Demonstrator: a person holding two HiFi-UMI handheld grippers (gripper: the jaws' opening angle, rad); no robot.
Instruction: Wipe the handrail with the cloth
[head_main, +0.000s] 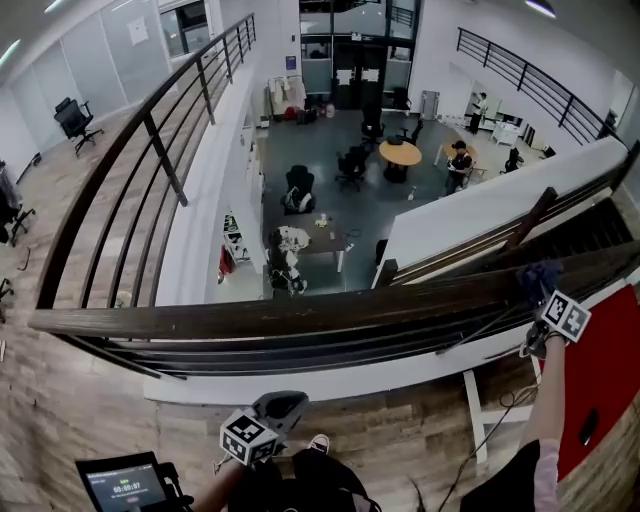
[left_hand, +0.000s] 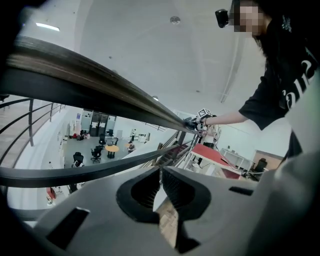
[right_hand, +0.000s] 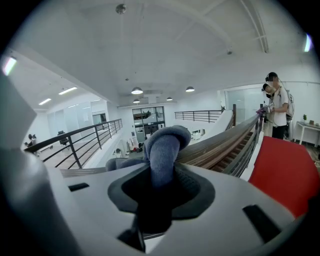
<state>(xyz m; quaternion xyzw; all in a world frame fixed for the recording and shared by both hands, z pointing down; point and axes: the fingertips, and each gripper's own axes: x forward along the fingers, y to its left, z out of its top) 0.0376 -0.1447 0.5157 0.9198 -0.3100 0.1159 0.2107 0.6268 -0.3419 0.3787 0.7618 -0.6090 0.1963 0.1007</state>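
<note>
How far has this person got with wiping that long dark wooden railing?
Done: nothing shows it; the dark wooden handrail carries no visible wet or clean streak. In hand: the right gripper is shut on a blue-grey cloth, held against the rail's right part in the head view. The left gripper is shut, empty, below the rail. Left: probably the long stretch leftward, though that is a guess.
</note>
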